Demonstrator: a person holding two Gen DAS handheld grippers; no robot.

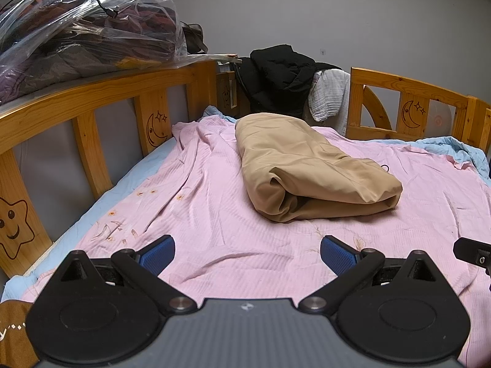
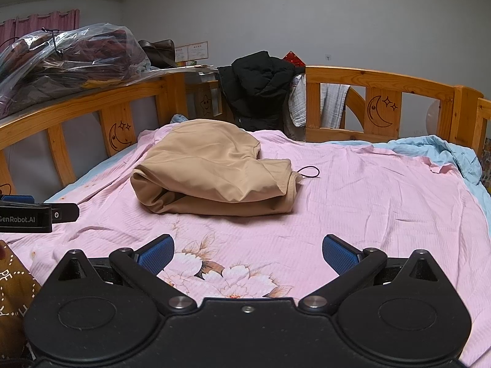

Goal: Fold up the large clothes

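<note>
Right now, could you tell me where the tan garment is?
The tan garment lies folded on the pink sheet mid-bed, ahead of both open grippers, below the black jacket.

- We see a tan garment folded into a thick, loose bundle, lying flat on the pink sheet.
- It sits mid-bed, toward the far headboard edge, its rolled open fold facing the near edge.
</note>
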